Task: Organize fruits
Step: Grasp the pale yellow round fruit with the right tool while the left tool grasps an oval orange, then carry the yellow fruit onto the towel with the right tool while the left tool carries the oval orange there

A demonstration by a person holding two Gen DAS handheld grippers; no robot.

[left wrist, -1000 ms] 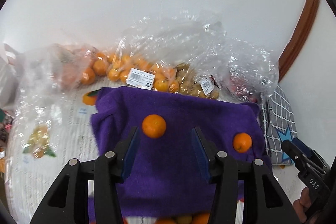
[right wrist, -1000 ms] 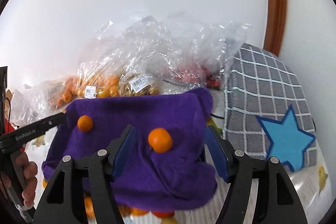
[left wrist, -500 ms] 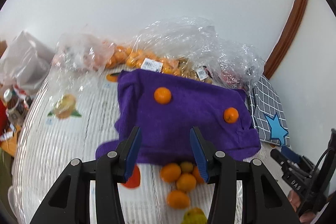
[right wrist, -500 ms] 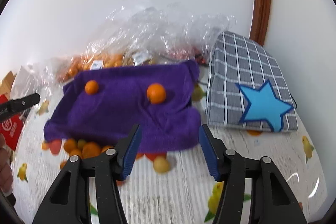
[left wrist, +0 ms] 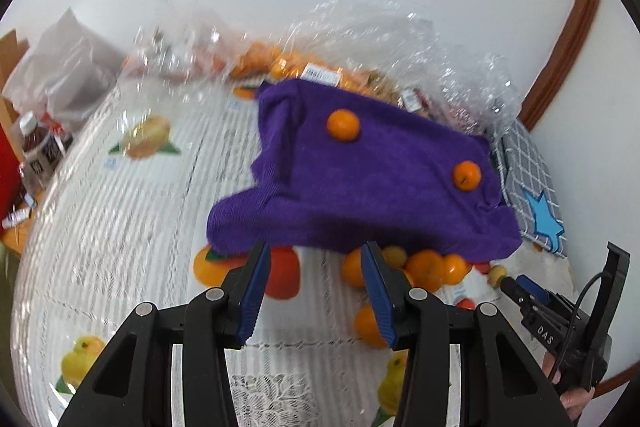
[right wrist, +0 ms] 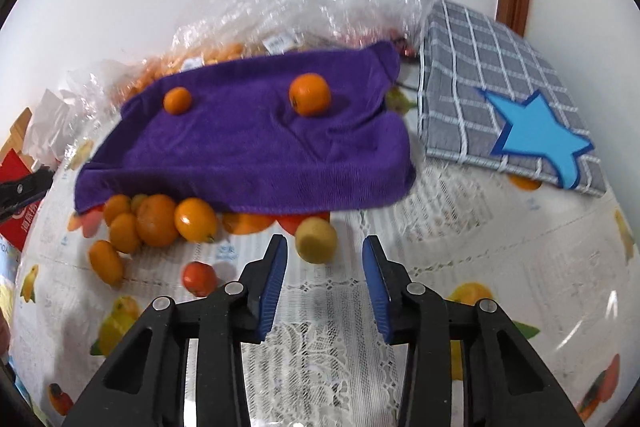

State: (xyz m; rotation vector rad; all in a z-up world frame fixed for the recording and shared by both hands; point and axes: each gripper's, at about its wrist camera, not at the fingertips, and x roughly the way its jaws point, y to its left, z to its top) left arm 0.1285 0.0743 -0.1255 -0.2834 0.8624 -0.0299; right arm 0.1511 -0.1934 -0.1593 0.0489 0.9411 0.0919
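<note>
A purple towel (left wrist: 360,187) (right wrist: 248,147) lies draped over something hidden, with two oranges (left wrist: 343,124) (right wrist: 310,100) resting on top. Several loose oranges (right wrist: 158,221) (left wrist: 428,267) crowd under its near edge. A yellow fruit (right wrist: 316,240) sits on the tablecloth just ahead of my right gripper (right wrist: 324,245), whose jaws are closing without pressing on it. A small red fruit (right wrist: 200,278) lies to its left. My left gripper (left wrist: 314,255) hovers open and empty before the towel's near edge.
Clear plastic bags of fruit (left wrist: 360,39) (right wrist: 300,7) pile against the white wall behind the towel. A grey checked cloth with a blue star (right wrist: 500,87) lies at the right. A bottle (left wrist: 36,143) and a red box (right wrist: 16,167) stand at the left.
Both grippers have drawn back and down from the towel, so the loose fruit at its near edge has come into view. The right jaws have narrowed.
</note>
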